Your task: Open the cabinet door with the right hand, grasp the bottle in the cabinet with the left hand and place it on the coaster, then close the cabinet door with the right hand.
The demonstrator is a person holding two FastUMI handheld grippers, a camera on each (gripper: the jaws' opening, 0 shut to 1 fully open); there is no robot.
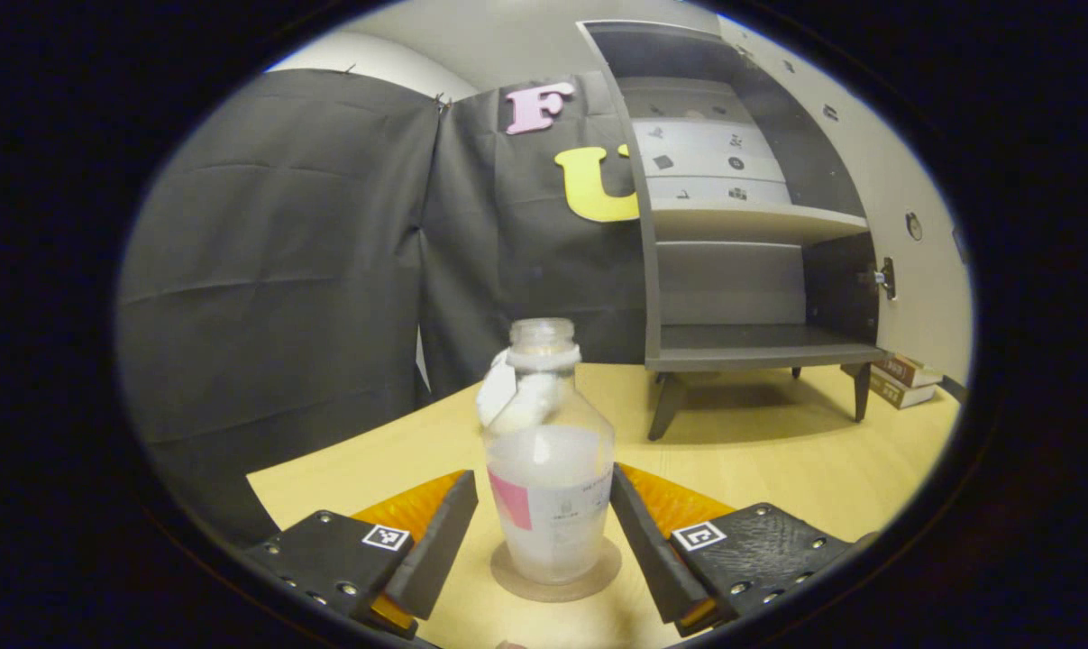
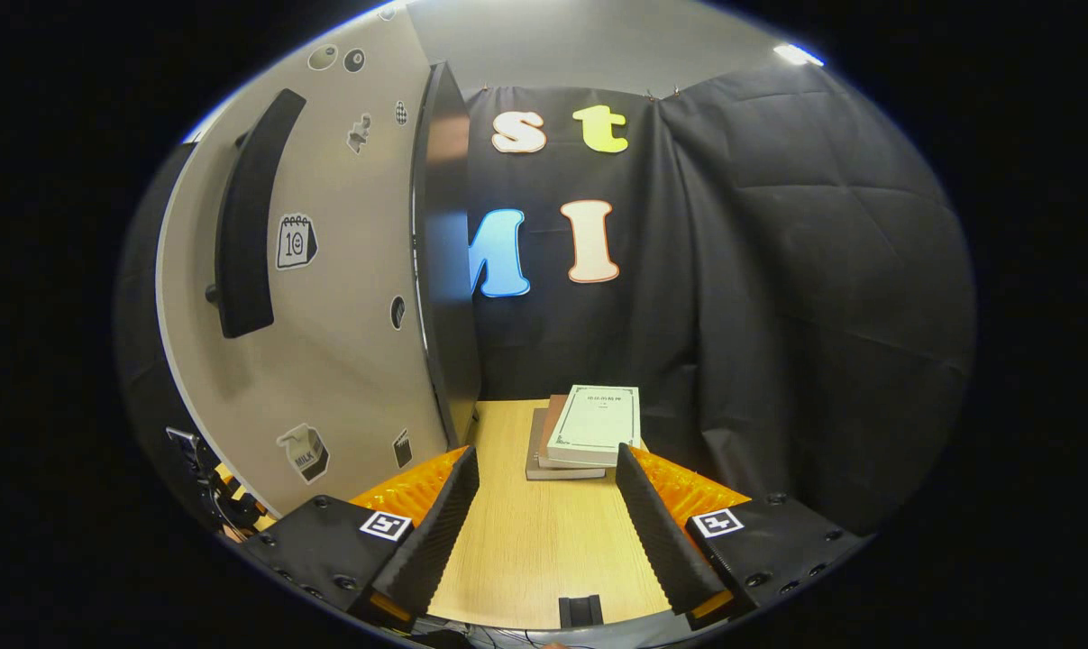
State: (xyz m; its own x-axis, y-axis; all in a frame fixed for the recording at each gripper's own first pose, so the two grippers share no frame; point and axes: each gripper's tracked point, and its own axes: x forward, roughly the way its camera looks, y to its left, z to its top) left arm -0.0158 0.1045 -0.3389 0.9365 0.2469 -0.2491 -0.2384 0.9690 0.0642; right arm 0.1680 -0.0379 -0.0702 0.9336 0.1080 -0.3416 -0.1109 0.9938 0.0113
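A clear bottle (image 1: 548, 487) with a pink-and-white label and pale contents stands upright on a round brown coaster (image 1: 598, 577) on the wooden table. My left gripper (image 1: 544, 479) is open, one finger on each side of the bottle's lower half, very close to its walls. Behind and to the right stands the grey cabinet (image 1: 742, 356) with bare shelves and its door (image 1: 922, 270) swung wide. In the right gripper view the door's pale outer face (image 2: 345, 297) with its dark bar handle (image 2: 251, 216) is close on the left. My right gripper (image 2: 545, 458) is open and holds nothing.
A stack of books (image 2: 593, 428) lies on the table (image 2: 534, 541) just ahead of the right gripper, by the door's edge. More books (image 1: 904, 379) sit behind the cabinet's right leg. Black cloth walls close in the booth.
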